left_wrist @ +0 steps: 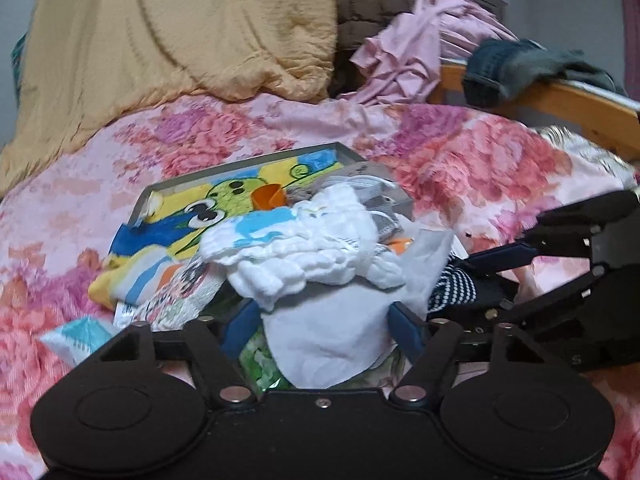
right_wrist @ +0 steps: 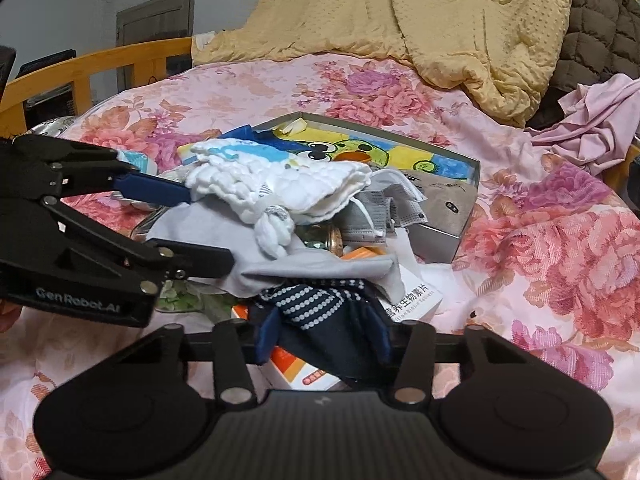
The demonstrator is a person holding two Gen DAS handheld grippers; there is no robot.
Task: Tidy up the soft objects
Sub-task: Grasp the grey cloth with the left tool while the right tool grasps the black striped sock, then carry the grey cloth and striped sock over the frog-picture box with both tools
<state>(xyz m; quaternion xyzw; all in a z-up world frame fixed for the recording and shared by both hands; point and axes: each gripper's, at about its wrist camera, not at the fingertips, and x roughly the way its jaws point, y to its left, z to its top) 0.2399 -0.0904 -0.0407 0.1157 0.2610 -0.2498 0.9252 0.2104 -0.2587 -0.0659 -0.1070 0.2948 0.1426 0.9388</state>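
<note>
A pile of soft things lies on a floral bed by a grey box. A white crinkled cloth lies on a pale grey cloth. My left gripper is open, its fingers on either side of the grey cloth. My right gripper has its fingers either side of a navy dotted sock, apparently shut on it. A cartoon-print towel lies in the box.
Grey face masks, a white medicine carton and an orange packet lie in the pile. A yellow quilt, a pink garment, jeans and a wooden bed rail stand behind.
</note>
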